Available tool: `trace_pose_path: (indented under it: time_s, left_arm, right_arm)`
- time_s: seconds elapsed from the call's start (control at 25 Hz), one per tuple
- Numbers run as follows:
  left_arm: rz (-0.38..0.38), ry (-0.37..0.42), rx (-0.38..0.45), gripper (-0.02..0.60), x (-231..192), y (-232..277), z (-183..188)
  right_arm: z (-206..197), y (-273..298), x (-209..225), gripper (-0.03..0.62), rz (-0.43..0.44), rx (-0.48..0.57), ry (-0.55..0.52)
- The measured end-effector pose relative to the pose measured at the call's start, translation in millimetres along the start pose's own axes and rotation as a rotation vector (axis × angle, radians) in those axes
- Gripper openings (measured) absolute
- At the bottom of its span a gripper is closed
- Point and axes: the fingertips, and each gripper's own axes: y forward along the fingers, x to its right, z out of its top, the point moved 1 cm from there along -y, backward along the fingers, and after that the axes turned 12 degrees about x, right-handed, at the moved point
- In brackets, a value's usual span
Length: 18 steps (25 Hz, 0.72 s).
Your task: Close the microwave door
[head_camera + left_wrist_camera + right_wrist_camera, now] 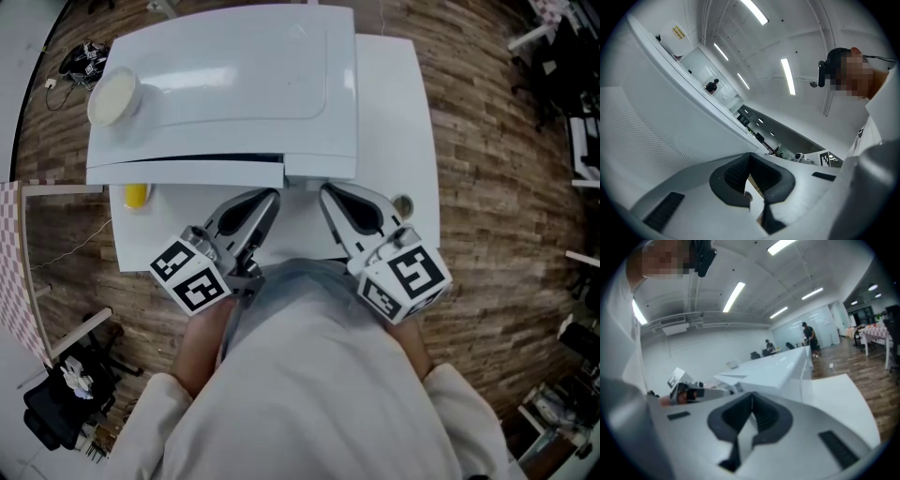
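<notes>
Both grippers low in front of the microwave, jaws together, nothing held.

The left gripper and right gripper are tucked close to the person's torso with the marker cubes nearest the body. Their tips point at the microwave front and converge slightly. Each gripper view shows the pads meeting at the tip with nothing between them. The tips are just beside the front edge; contact can't be judged from above. The door shows as a strip along the front left, with a dark slit between it and the top shell. The microwave stands on a white table with a round cream object on top and a yellow object on the table at front left. The floor is wood-pattern. The room is long and white, with ceiling strip lights and people far off.
</notes>
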Motion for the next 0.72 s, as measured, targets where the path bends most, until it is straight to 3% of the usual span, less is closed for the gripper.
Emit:
trace_pose_path:
  time_s: [0.72]
  left_arm:
    - [0.012,-0.008,0.000,0.012,-0.1,4.6,-0.2]
  right_arm:
    - [1.0,-4.0,-0.4,0.023,0.000,0.004,-0.003]
